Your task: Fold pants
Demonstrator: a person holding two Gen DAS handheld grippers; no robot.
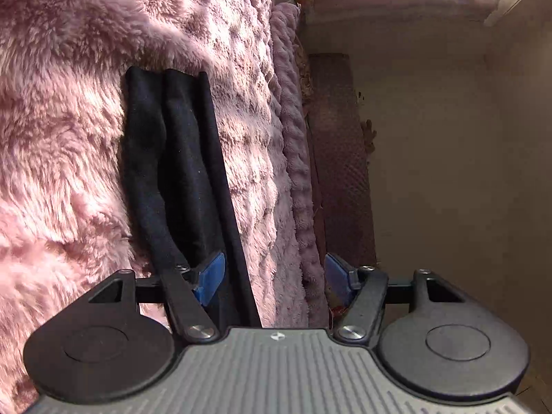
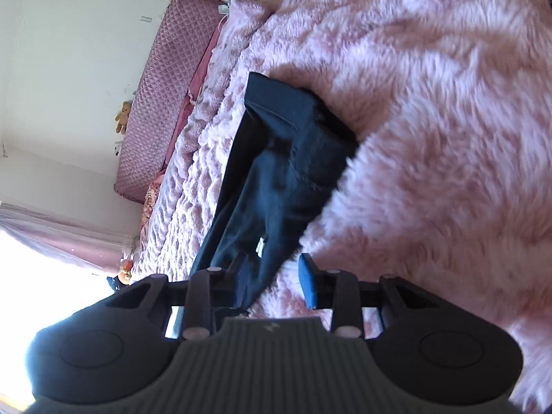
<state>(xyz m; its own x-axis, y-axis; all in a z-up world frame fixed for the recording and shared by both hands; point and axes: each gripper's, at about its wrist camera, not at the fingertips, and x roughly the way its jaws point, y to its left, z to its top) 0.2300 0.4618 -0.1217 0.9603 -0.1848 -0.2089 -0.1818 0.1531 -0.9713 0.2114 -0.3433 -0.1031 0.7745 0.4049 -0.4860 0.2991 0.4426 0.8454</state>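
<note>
Dark pants [image 1: 179,158] lying folded into a long narrow strip on a fluffy pink blanket [image 1: 62,138] covering the bed, near its edge. Left tongs [image 1: 274,276] spread wide, nothing pressed between the blue pads [image 1: 212,276]; one pad over the near end of the pants, the other beyond the blanket edge. Right tongs [image 2: 276,283] partly apart, one blue pad [image 2: 308,283] just beside the cloth, the other hidden behind the pants [image 2: 276,172]; whether gripping or only touching, cannot tell. Quilted purple headboard [image 2: 162,96] against the pale wall [image 2: 69,51], a small teddy bear [image 2: 122,116] beside.
</note>
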